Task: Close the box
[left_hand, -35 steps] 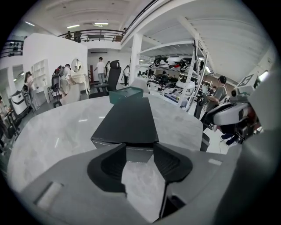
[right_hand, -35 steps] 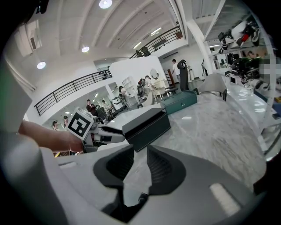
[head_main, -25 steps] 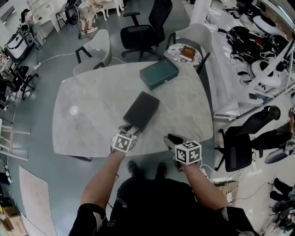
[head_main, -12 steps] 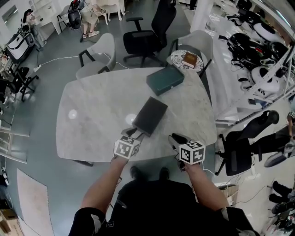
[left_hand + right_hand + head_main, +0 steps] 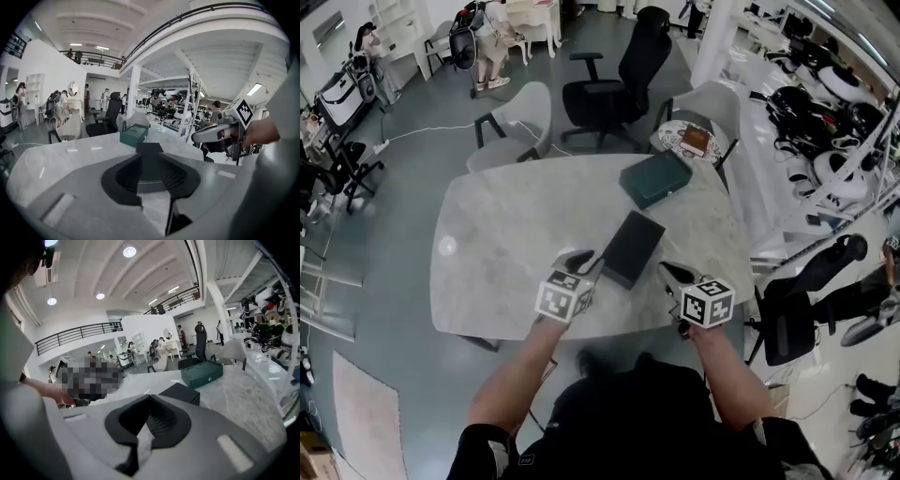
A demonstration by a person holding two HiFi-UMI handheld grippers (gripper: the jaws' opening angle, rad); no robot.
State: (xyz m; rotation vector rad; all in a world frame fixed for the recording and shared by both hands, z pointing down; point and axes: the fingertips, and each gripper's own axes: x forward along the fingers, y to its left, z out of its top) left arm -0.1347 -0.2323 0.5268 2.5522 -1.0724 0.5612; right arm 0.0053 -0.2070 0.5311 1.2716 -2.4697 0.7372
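The black box lies closed and flat in the middle of the marble table. A green box sits beyond it. My left gripper hovers at the black box's near left corner; in the left gripper view the left gripper has just been closing, but a gap still shows and nothing is between the jaws. The black box lies beyond them. My right gripper hangs off the box's near right, and in its own view the right gripper has just closed, tips together, empty. The black box is ahead of it.
A black office chair and two grey chairs stand at the table's far side, one holding a round plate with a book. People stand far off. The table's near edge runs just under both grippers. The green box sits farther back.
Both grippers have lifted and drawn back from the black box toward the person. The right jaws went from wide to shut; the left jaws narrowed. The box stays put.
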